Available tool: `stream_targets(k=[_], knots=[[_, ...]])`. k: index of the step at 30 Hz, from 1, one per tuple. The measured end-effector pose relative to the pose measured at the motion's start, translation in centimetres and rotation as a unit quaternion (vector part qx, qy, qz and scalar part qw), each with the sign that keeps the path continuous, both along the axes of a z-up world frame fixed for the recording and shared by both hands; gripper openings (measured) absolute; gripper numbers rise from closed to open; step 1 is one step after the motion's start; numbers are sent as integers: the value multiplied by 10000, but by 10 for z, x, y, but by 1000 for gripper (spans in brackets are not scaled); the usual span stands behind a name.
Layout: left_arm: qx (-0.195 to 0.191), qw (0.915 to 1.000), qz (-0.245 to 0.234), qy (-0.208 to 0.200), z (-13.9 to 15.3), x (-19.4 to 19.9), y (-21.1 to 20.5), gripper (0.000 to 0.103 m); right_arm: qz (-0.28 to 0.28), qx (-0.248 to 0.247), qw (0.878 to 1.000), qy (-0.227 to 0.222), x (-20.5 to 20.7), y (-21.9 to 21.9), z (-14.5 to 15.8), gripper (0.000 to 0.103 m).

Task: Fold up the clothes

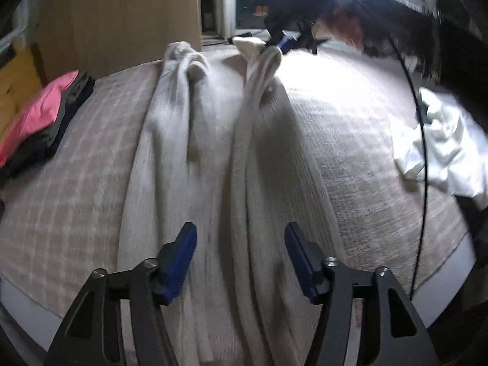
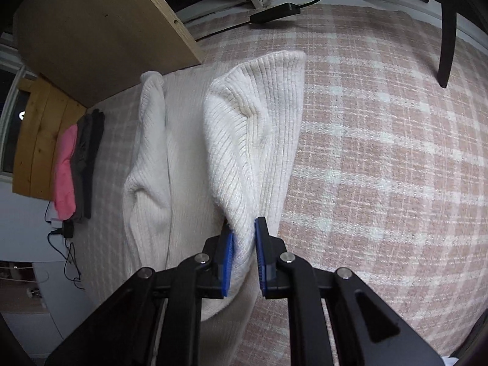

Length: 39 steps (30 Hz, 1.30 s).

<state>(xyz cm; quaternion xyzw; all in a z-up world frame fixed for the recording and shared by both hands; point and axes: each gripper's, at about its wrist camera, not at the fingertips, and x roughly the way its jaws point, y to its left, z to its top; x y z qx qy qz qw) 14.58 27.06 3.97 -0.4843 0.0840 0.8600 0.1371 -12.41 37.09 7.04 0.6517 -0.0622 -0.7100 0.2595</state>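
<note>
A cream ribbed sweater lies stretched along a pink and white checked bed cover, its two sides folded inward into long ridges. My left gripper hovers open just over the sweater's near end, with nothing between its blue pads. At the far end my right gripper pinches a fold of the sweater. In the right wrist view that gripper is shut on a raised flap of the sweater, which stands up off the cover.
A stack of folded clothes, pink on top of dark ones, sits at the left edge of the bed. A crumpled white garment lies at the right. A black cable hangs there. A wooden board stands behind the bed.
</note>
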Motion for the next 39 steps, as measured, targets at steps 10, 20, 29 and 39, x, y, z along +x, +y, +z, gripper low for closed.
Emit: stream_targets(k=[10, 20, 29, 39], knots=[[1030, 9919, 26, -740, 5, 5, -8, 10, -60, -249, 9997, 49, 11, 29, 13, 13], [1763, 9789, 371, -965, 0, 2, -31, 10, -174, 182, 9986, 468, 12, 41, 37, 13], [1124, 9883, 571, -857, -19, 4, -43, 13, 125, 1482, 9857, 795, 19, -64, -21, 14], [1302, 9863, 1005, 107, 42, 53, -87, 37, 254, 830, 9878, 1293, 19, -53, 45, 42]])
